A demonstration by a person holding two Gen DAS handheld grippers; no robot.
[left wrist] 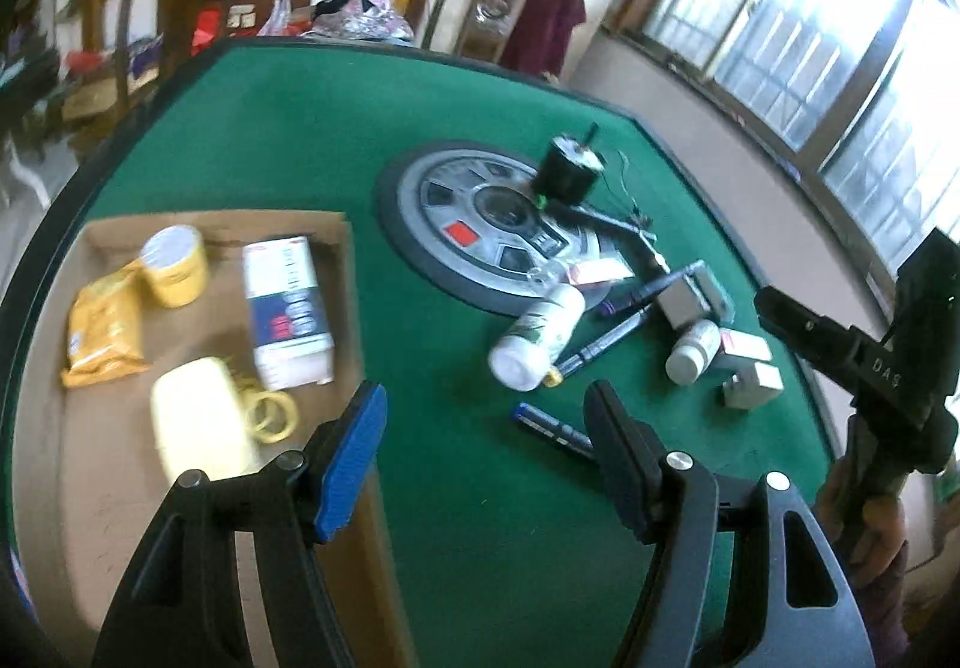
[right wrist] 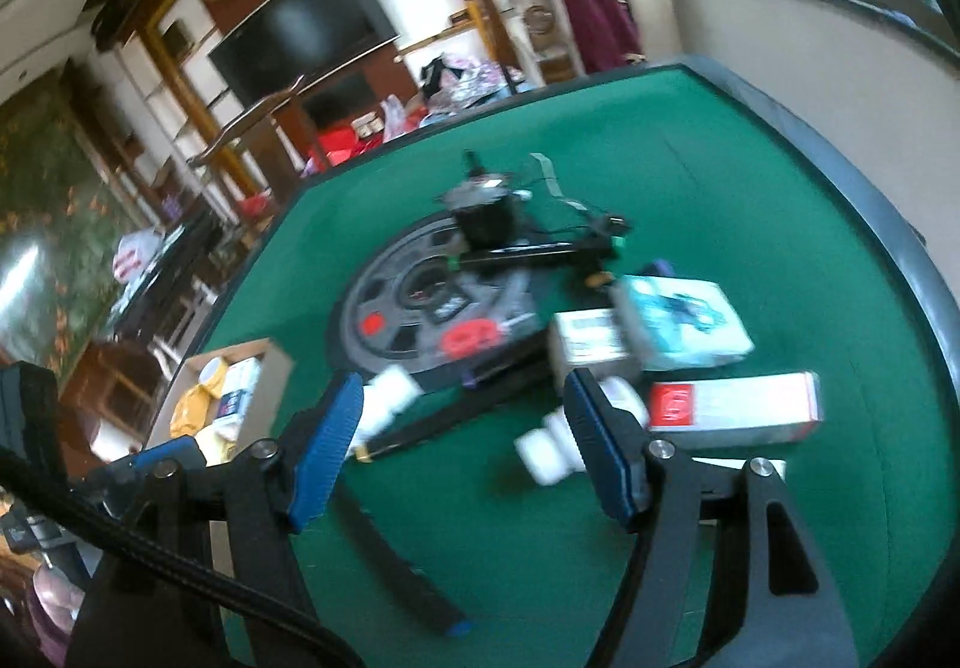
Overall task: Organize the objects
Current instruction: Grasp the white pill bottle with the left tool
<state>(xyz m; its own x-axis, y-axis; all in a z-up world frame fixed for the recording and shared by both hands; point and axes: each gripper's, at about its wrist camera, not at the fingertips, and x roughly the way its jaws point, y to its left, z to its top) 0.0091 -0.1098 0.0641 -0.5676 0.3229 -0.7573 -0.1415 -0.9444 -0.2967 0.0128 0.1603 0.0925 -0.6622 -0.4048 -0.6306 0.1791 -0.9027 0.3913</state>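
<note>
The left gripper [left wrist: 486,422] hangs over the green table [left wrist: 288,128] with its jaws apart and nothing between them; the right gripper [right wrist: 462,428] likewise stands open and empty above the same felt. Only the left wrist view shows the cardboard tray [left wrist: 336,308] clearly: it holds a yellow packet [left wrist: 105,332], a yellow-lidded jar [left wrist: 174,266], a blue and white box [left wrist: 288,314] and a pale yellow roll [left wrist: 201,422]. In that view the loose items lie right of the tray: a white bottle [left wrist: 537,338] on the edge of the round wheel-like disc [left wrist: 480,224], a smaller white bottle [left wrist: 693,350], and a blue marker [left wrist: 552,425] near the fingertips. The right wrist view, blurred, alone shows a long red and white carton [right wrist: 735,407] and a white box with teal print [right wrist: 684,329]; the tray appears small at its left.
</note>
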